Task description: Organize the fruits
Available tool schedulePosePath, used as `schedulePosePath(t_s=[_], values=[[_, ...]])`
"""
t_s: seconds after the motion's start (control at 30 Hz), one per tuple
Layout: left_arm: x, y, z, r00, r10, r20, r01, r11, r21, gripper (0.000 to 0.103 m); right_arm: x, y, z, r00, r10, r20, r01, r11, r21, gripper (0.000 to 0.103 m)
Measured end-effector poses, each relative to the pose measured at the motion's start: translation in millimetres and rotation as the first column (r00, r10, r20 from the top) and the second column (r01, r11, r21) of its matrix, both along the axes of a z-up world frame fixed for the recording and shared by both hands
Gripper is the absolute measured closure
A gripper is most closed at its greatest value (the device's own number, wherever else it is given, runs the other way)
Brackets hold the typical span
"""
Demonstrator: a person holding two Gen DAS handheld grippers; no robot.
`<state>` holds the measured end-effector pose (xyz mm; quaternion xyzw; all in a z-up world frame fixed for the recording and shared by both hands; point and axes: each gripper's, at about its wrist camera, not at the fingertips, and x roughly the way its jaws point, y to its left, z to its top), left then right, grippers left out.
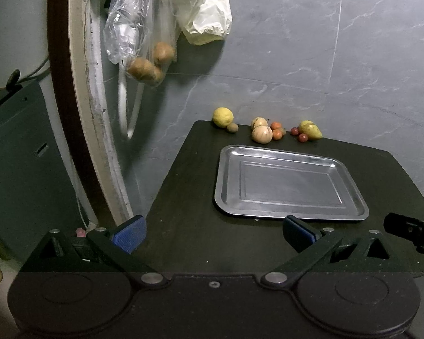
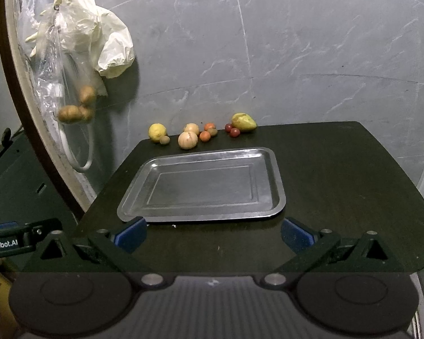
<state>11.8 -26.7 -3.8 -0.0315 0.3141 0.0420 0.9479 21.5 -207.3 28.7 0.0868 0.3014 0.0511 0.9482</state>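
A steel tray (image 1: 229, 197) (image 2: 132, 206) lies bare on a dark table (image 1: 200, 243) (image 2: 339, 175). Behind it, along the table's far edge, sit a yellow lemon (image 1: 222, 116) (image 2: 157, 132), a small brown fruit (image 1: 232, 127) (image 2: 164, 140), two pale round fruits (image 1: 261, 134) (image 2: 187, 140), small orange fruits (image 1: 277, 134) (image 2: 205, 136), dark red ones (image 1: 303, 137) (image 2: 235, 132) and a yellow-green pear (image 1: 311, 129) (image 2: 243, 122). My left gripper (image 1: 214, 234) and right gripper (image 2: 213, 234) both stand open near the tray's front edge, holding nothing.
A clear plastic bag with brown potatoes (image 1: 151, 62) (image 2: 76, 107) and a cream bag (image 1: 206, 14) (image 2: 99, 36) hang by a door frame at the left. A grey marbled wall (image 1: 325, 56) stands behind the table. The table's left edge drops off near a dark cabinet (image 1: 22, 169).
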Motion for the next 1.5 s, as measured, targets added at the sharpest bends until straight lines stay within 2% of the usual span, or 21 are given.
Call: schedulePosePath(t_s=[0.53, 0.87, 1.0, 1.17, 1.5], values=[[26, -26, -1, 0.998, 0.062, -0.034, -0.062, 0.998, 0.008, 0.001, 36, -23, -7, 0.996, 0.081, -0.047, -0.081, 0.997, 0.009, 0.0], [64, -58, -2, 0.989, 0.146, -0.027, -0.146, 0.989, -0.003, 0.001, 79, -57, -5, 0.987, 0.157, -0.017, -0.157, 0.987, -0.014, 0.0], [77, -73, 2, 0.982, 0.184, -0.036, -0.184, 0.983, -0.005, 0.001, 96, -73, 0, 0.98, 0.198, 0.007, -0.197, 0.98, -0.021, 0.0], [84, -87, 6, 0.972, 0.231, -0.047, -0.23, 0.973, 0.028, 0.001, 109, -87, 4, 0.973, 0.227, 0.035, -0.227, 0.974, -0.025, 0.0], [104, -74, 23, 0.94, 0.329, -0.083, -0.324, 0.943, 0.075, 0.001, 116, -100, -2, 0.964, 0.263, 0.046, -0.264, 0.964, 0.037, 0.0]])
